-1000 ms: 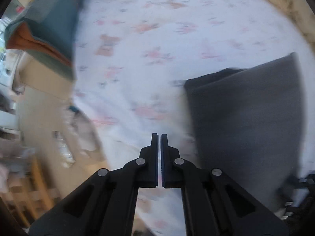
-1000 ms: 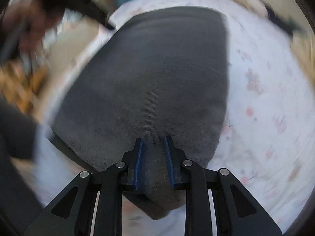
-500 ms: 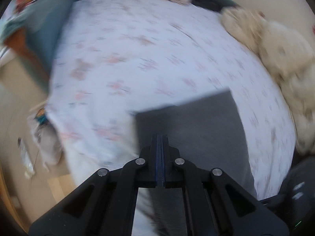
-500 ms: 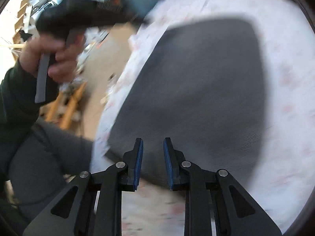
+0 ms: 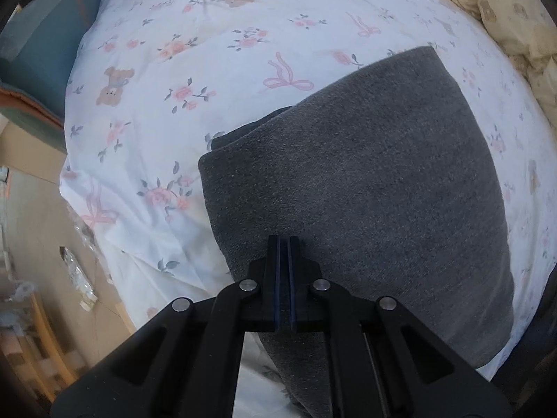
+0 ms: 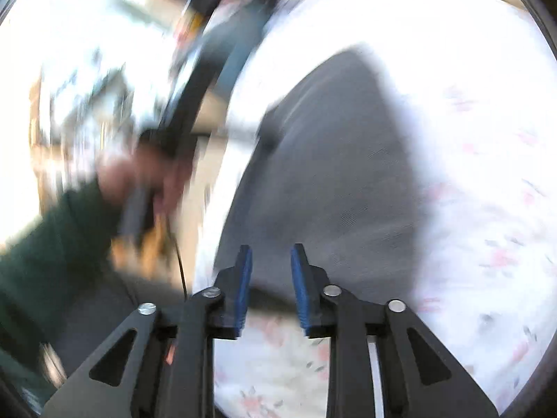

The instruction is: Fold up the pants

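The dark grey pants lie folded into a thick rectangle on the bed. My left gripper is shut and empty, its tips over the near edge of the pants. In the blurred right wrist view the pants lie ahead. My right gripper is open and empty, just off their near edge. The person's left hand with the other gripper's handle shows at the left of the right wrist view.
The bed has a white floral sheet. A cream blanket lies at the far right. A teal cushion sits at the left edge. The floor with clutter lies left of the bed.
The left gripper has swung from beside the pants to over their near edge and stays shut. The right gripper has drawn back off the pants, still open.
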A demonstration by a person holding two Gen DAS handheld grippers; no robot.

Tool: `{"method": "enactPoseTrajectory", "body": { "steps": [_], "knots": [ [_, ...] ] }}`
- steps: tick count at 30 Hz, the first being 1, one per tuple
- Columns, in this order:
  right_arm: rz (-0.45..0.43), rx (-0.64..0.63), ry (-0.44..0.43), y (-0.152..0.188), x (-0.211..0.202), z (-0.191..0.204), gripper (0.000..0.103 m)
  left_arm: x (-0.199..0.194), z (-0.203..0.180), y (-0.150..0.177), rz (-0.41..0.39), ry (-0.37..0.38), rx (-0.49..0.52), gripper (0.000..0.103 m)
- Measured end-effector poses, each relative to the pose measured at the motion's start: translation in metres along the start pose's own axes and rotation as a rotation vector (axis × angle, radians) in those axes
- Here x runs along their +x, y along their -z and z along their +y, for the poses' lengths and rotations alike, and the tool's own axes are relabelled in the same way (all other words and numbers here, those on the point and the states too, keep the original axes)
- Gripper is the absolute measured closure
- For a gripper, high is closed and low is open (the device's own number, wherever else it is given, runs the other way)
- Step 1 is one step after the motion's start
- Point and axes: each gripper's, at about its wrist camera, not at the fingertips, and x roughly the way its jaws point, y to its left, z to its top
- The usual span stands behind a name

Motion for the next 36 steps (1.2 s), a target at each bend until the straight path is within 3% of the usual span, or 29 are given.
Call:
{"method": "enactPoseTrajectory", "body": {
  "steps": [1,2,5,8,12,15,21,22,23,26,30,32,36],
  "knots": [
    [-0.046,0.089,0.000,-0.003,-0.011,-0.019,0.039,0.000,0.000,0.001,0.002,-0.001,-0.003,0.099],
    [-0.082,0.185,0.028,-0.003,-0.018,-0.040,0.023,0.000,0.000,0.001,0.004,-0.002,-0.005,0.099],
    [-0.036,0.392,0.107,0.006,-0.004,-0.090,0.023,0.001,-0.002,0.000,0.003,-0.012,0.006,0.099],
    [0.041,0.572,-0.009,0.029,0.028,-0.119,0.021,0.001,-0.005,0.002,0.001,-0.026,0.020,0.099],
    [0.020,0.572,-0.050,0.031,0.035,-0.115,0.019,0.002,-0.005,0.002,0.006,-0.030,0.027,0.099],
    [0.045,0.575,-0.150,0.027,0.041,-0.110,0.018,0.002,-0.005,0.001,0.007,-0.029,0.022,0.099],
    [0.086,0.540,-0.115,0.034,0.061,-0.112,0.012,0.005,-0.008,0.002,0.012,-0.040,0.037,0.099],
    [0.099,0.512,-0.093,0.034,0.062,-0.109,0.017,0.004,-0.008,0.001,0.015,-0.040,0.038,0.099],
    [0.106,0.465,-0.058,0.029,0.061,-0.102,0.035,0.004,-0.006,0.001,0.018,-0.036,0.030,0.099],
    [0.093,0.332,-0.022,0.014,0.047,-0.084,0.057,0.002,0.001,-0.001,0.019,-0.004,-0.009,0.099],
    [0.058,0.219,-0.025,-0.021,0.017,-0.065,0.063,-0.007,0.011,-0.001,-0.005,0.054,-0.057,0.093],
    [0.039,0.177,-0.017,-0.049,0.005,-0.069,0.064,-0.012,0.015,-0.001,-0.014,0.081,-0.083,0.084],
    [0.009,0.178,0.043,-0.111,-0.015,-0.100,0.064,-0.025,0.023,-0.005,-0.038,0.107,-0.112,0.081]
  ]
}}
